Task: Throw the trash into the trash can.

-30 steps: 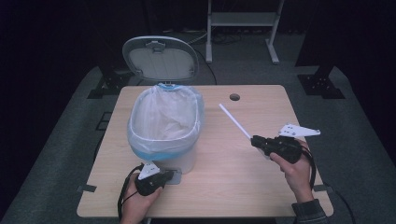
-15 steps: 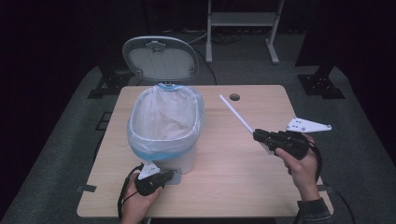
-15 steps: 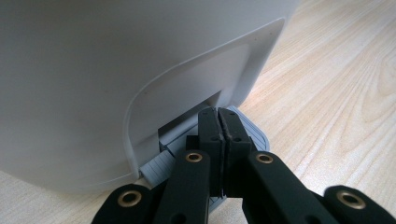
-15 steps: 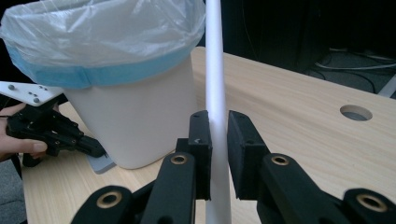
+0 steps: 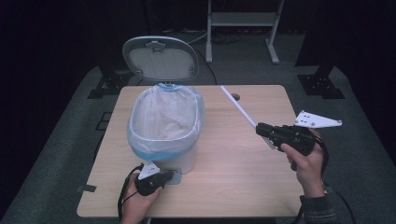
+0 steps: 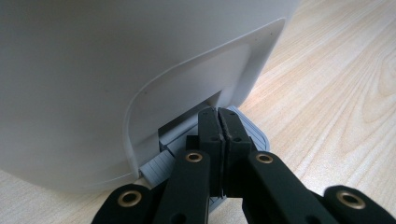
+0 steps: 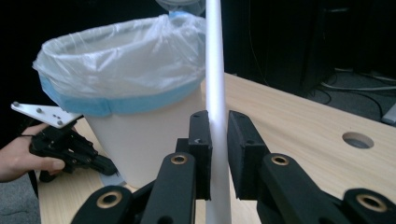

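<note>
A white pedal bin point(image 5: 163, 140) lined with a clear, blue-banded bag point(image 5: 164, 114) stands left of centre on the table, its lid point(image 5: 161, 58) tipped up behind it. At the bin's front base, my left gripper point(image 5: 164, 176) is shut, and its closed jaws rest on the grey pedal point(image 6: 254, 135) under the bin wall point(image 6: 116, 70). My right gripper point(image 5: 261, 130) is shut on a long thin white rod point(image 5: 238, 106), held above the table's right side. The rod point(image 7: 215, 70) runs up between the jaws and points toward the far edge, beside the bin point(image 7: 135, 126).
The wooden table point(image 5: 233, 186) has a round cable hole point(image 5: 235, 97) near its far edge. A metal stand point(image 5: 240, 21) and black floor bases point(image 5: 322, 84) are behind the table. My left gripper point(image 7: 105, 168) and the hand holding it appear in the right gripper view.
My right gripper has lifted slightly and drifted right and away, carrying the rod with it. The left gripper stays on the pedal and the lid stays up.
</note>
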